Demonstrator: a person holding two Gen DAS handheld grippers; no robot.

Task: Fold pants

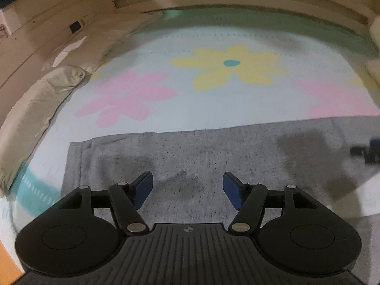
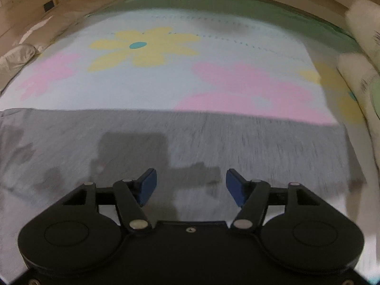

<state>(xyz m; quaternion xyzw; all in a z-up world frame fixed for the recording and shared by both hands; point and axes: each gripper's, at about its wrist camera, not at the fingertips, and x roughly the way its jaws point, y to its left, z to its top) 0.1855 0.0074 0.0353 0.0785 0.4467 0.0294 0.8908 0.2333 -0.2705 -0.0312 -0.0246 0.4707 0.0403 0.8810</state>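
1. Left wrist view shows us a cream pillow point(image 1: 35, 109) far over on the left side of the bed.
2. Next to it we see the light blue bedsheet point(image 1: 185, 109) with a pink flower point(image 1: 128, 97) and a yellow flower point(image 1: 228, 66) printed on it.
3. We see the grey pants point(image 1: 213, 152) lying flat on the sheet, below the flowers, with one short end of them at the left.
4. Our left gripper point(image 1: 187, 190) hangs over the pants with its blue fingers point(image 1: 142, 187) apart, and nothing is between them.
5. At the far right edge we see a dark bit of our other tool point(image 1: 367, 152), too blurry to tell more.
6. In the right wrist view we see the same pants point(image 2: 190, 137) stretch across from the left edge almost to the right.
7. Our right gripper point(image 2: 191, 187) hangs over the pants too, fingers point(image 2: 234, 187) apart and holding nothing.
8. Its dark shadow point(image 2: 133, 152) falls on the grey cloth just in front of it.
9. On the right side we see white pillows point(image 2: 361, 47) beside the sheet, all blurry.
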